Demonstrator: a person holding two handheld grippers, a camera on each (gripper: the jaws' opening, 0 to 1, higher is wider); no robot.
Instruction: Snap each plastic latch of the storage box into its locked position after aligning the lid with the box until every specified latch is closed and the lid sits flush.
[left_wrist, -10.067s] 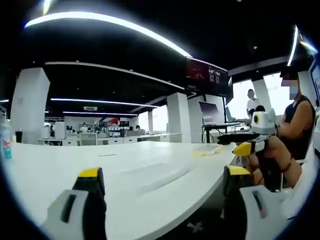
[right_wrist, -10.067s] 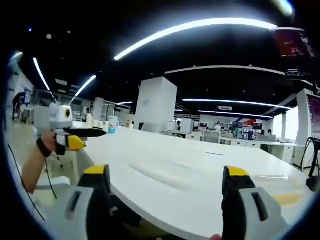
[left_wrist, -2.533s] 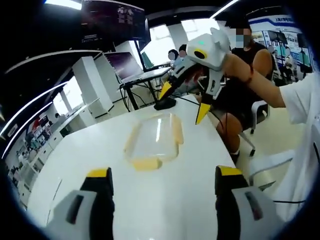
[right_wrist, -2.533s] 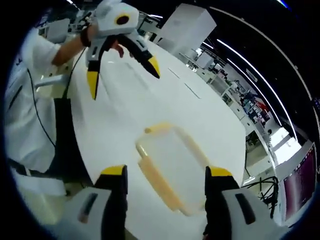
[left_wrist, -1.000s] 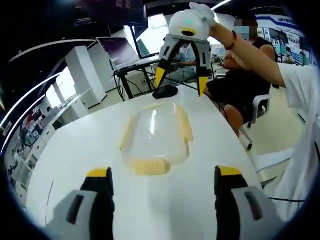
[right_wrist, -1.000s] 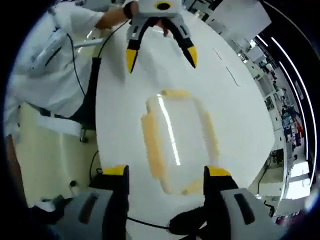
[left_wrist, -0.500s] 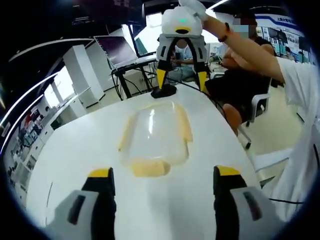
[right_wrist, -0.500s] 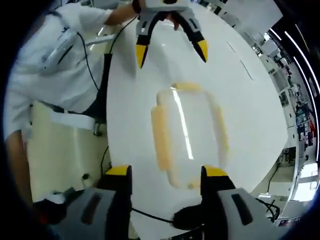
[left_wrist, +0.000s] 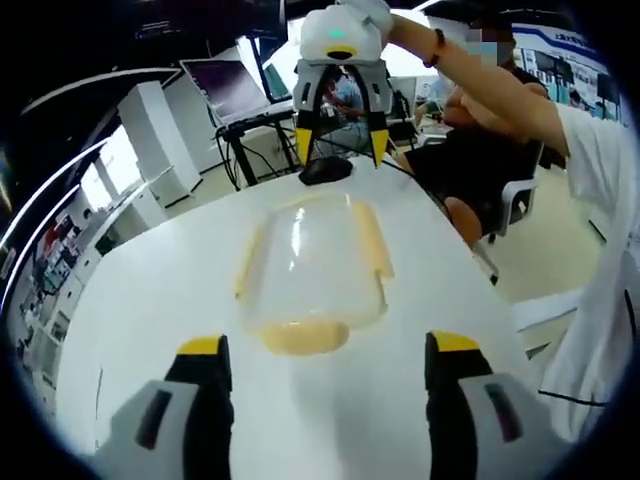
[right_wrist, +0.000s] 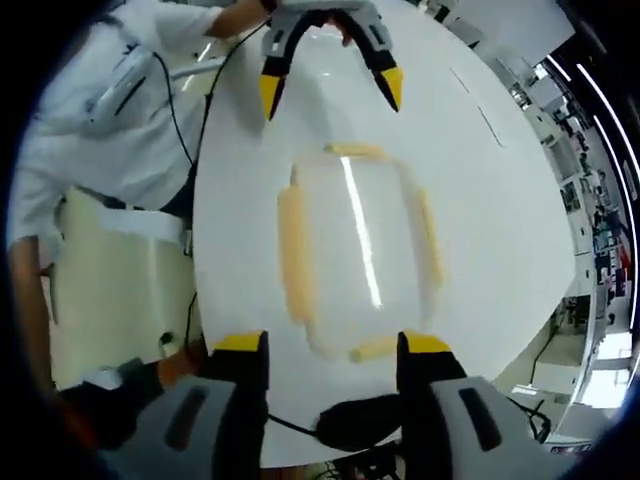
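Note:
A clear storage box (left_wrist: 312, 262) with its lid on lies on the white table (left_wrist: 150, 300). Yellow latches run along its sides: a short one (left_wrist: 305, 336) at the end near my left gripper, long ones (left_wrist: 375, 243) on the flanks. My left gripper (left_wrist: 328, 350) hovers open just short of that near end. Opposite, my right gripper (left_wrist: 340, 150) hangs open above the far end. In the right gripper view the box (right_wrist: 355, 245) lies lengthwise, with a short latch (right_wrist: 372, 350) between the tips of my right gripper (right_wrist: 332, 345). The left gripper (right_wrist: 330, 92) stands open beyond the other end.
A black rounded object (left_wrist: 325, 170) with a cable lies on the table just past the box's far end (right_wrist: 360, 420). The table edge (right_wrist: 200, 230) runs close beside the box. A person's white sleeve (right_wrist: 110, 100) is near it. Another person sits on a chair (left_wrist: 510, 200).
Both grippers tilted down from level over the table and closed in on the box's two ends. In the last second the right gripper sank nearer the far end.

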